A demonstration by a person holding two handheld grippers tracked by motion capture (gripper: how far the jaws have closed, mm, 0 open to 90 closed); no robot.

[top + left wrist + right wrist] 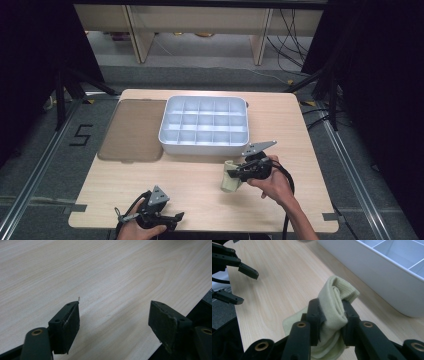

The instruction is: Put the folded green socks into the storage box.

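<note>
Rolled yellow cloth (334, 307) pinched in right gripper (239, 174), on table (200, 190) at 6 o'clock of white divided tray (204, 145). Left gripper (172, 218) spread, empty, at table's 7 o'clock edge.

Divider tray (204, 125) sits at twelve o'clock from table centre on the table (200, 195), its lid (134, 129) lying flat just beside it at nine o'clock. The rolled cloth (230, 177) is at five o'clock from the tray, near its front wall, with the right gripper (239, 172) on it from three o'clock. The left gripper (172, 218) is well apart, at seven o'clock from the cloth, by the table's near edge.
</note>
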